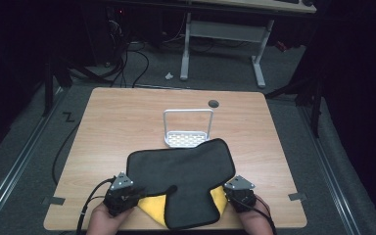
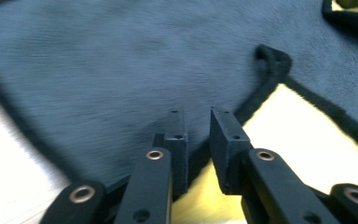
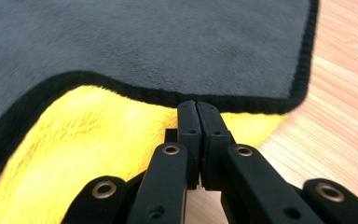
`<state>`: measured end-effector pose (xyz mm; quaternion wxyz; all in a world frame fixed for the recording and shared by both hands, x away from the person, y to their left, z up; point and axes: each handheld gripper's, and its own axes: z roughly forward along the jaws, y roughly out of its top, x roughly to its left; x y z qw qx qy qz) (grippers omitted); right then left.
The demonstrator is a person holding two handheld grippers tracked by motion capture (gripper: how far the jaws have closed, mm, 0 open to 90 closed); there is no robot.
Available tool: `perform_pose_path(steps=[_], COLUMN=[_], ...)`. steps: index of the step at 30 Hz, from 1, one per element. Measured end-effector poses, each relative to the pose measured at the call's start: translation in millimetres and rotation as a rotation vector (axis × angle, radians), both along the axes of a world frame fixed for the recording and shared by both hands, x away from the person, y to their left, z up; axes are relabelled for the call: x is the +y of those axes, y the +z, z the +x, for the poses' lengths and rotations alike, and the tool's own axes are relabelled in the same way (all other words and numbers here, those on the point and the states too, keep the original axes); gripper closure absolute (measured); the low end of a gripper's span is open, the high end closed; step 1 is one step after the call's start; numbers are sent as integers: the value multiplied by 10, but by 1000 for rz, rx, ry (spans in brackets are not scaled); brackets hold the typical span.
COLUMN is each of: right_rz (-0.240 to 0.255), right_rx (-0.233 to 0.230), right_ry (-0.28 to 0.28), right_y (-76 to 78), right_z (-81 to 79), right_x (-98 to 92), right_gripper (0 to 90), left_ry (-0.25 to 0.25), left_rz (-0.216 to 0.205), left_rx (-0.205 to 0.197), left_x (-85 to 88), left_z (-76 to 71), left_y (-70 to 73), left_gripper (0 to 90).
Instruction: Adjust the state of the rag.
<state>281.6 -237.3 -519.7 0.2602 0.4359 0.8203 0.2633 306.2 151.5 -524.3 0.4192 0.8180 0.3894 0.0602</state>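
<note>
Black pads of the right tongs (image 3: 199,140) are pressed together with no gap, their tips at the yellow underside beside the black hem of the cloth (image 1: 186,181); whether a pinch of fabric sits between them I cannot tell. The left tongs (image 2: 204,140) stand slightly apart, nothing clamped, poised over the hem where grey pile meets yellow.

That cloth lies on the near half of the table (image 1: 127,112), grey face up, yellow backing showing at the front corners, its far edge touching the white wire rack (image 1: 188,128).

Judging by the plush pile and the way it drapes, it is light, limp and soft: it will sag and fold under its own weight, not slip much on rubber pads. Best hold looks like the stitched black hem at the 2 near corners, 1 per tongs, pinching both layers so it lifts evenly.
</note>
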Motion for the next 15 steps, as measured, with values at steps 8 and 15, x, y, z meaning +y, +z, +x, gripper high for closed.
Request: perform_pose_path(steps=[8,15], right_rz=[46,98], right_rx=[-55,-59], right_ry=[-37,156], right_y=[134,240], right_z=[-68,-290], right_x=[-66,467], right_gripper=[892,900], left_ry=[50,59], left_rz=[23,26], left_rx=[-19,-35], left_x=[97,73], left_z=[97,159], left_y=[-79,-90], left_gripper=[809,833])
